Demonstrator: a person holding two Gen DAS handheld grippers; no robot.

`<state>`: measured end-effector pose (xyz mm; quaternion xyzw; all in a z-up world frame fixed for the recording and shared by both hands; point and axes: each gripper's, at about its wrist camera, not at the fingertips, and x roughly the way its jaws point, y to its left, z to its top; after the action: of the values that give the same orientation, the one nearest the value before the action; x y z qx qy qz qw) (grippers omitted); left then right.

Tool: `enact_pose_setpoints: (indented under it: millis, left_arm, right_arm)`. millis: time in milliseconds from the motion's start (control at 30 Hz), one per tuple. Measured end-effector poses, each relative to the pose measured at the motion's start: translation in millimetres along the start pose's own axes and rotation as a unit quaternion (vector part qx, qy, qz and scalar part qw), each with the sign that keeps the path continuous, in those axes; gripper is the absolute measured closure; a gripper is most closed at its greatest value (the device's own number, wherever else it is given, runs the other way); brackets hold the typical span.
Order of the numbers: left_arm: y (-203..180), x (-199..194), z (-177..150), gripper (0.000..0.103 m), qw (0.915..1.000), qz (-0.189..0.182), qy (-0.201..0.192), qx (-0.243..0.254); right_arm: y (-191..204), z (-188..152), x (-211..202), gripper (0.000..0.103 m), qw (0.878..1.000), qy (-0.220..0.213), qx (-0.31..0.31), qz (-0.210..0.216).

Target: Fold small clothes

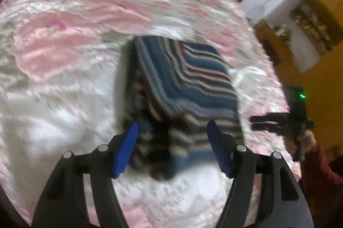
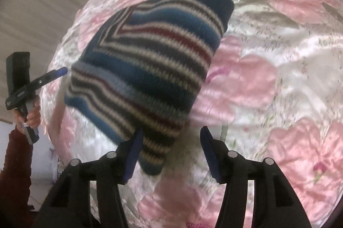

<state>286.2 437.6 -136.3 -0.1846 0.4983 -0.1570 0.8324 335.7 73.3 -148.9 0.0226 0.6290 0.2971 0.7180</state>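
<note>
Knit folded on the bed; both grippers free of it.
Left wrist view: left gripper (image 1: 171, 142) spread, empty, over the near edge of the striped knit (image 1: 184, 77), a thick, soft, layered rectangle on the glossy quilt (image 1: 64, 45). Right wrist view: right gripper (image 2: 170, 147) spread, empty; judged nearly done.
</note>
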Motion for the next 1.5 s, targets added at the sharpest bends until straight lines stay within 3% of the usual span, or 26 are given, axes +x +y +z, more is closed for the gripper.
enact_pose_setpoints:
  millis: [167,267,333,433,500,667,833,1033,1200,1333,1500]
  left_arm:
    - [4,37,50,0.038,0.9999,0.009,0.003,-0.012]
    - [2,60,66,0.039,0.9992,0.029,0.026,-0.011]
    - [3,75,69,0.05,0.998,0.041,0.047,-0.011]
    - [4,83,68,0.088,0.9961,0.07,0.053,-0.007]
    - [9,77,68,0.093,0.9972,0.057,0.043,-0.024]
    - [6,53,69,0.094,0.9959,0.089,-0.019,0.002]
    - [21,82,58,0.093,0.9896,0.143,0.012,0.012]
    - [8,50,61,0.088,0.9911,0.133,0.002,0.004]
    - [-35,0,32,0.09,0.9932,0.107,-0.032,0.032]
    - [-53,15,3,0.088,0.9899,0.128,0.004,0.06]
    - [-23,42,-14,0.096,0.9885,0.144,0.033,0.03]
  right_arm:
    - [-2,25,9,0.046,0.999,-0.009,0.001,-0.034]
    - [-3,35,15,0.044,0.999,-0.008,-0.004,-0.045]
    - [-1,39,19,0.041,0.999,-0.005,-0.009,-0.053]
    - [-1,45,24,0.041,0.999,-0.002,-0.011,-0.052]
    - [1,46,28,0.041,0.999,-0.002,-0.012,-0.051]
    - [-2,41,29,0.041,0.999,-0.006,-0.003,-0.035]
    - [5,40,39,0.037,0.999,-0.003,-0.011,-0.045]
    - [11,37,31,0.037,0.999,-0.008,-0.016,-0.046]
    - [20,15,10,0.037,0.998,-0.015,-0.025,-0.048]
    - [30,-5,17,0.037,0.999,0.003,-0.023,-0.043]
    - [34,-17,36,0.037,0.997,0.019,-0.036,-0.068]
